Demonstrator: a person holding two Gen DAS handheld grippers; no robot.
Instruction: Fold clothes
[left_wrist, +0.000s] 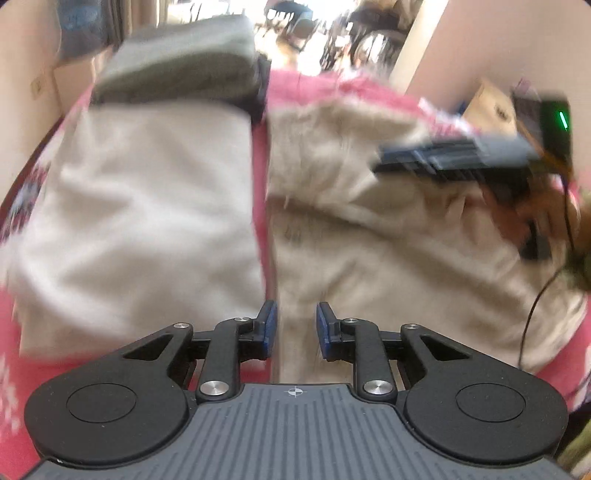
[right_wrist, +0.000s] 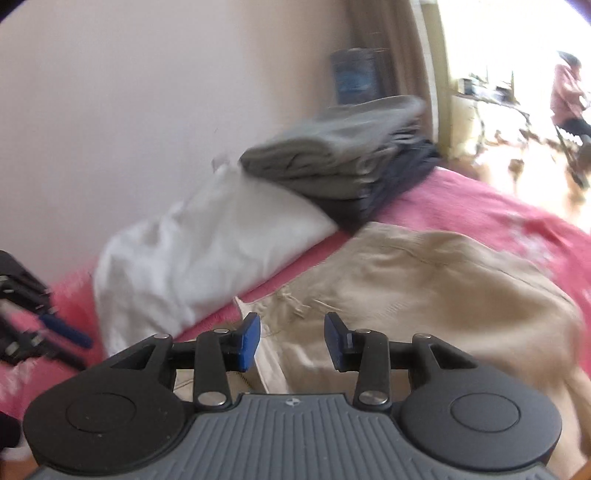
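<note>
pink fleece bedspread (right_wrist: 461, 206) fills a bright bedroom beside a pale wall, where a person works two handheld grippers over laundry. at far left in the left wrist view lies a folded cream-white garment (left_wrist: 140, 206), with a stack of folded grey-green and dark navy clothes (left_wrist: 181, 62) at its far end. just right of it, across a strip of pink, sprawls the garment in hand, a crumpled beige cotton piece (left_wrist: 388, 258), possibly trousers. the left gripper (left_wrist: 295, 328) hovers at its near edge, blue pads slightly apart with nothing pinched between them. further right, the right gripper (left_wrist: 443, 158) hangs above the beige cloth; its own camera shows the right gripper's jaws spread, pinching nothing. to do this step well, judging by the wrinkles, each gripper would best take a corner or hem of the beige garment, pull it taut and flat before folding it over, and keep clear of the finished pile. motion blur smears both views; the beige garment's outline, seams and true shape are hard to make out, its right side runs under the far gripper, and the doorway beyond is washed out by glare.
</note>
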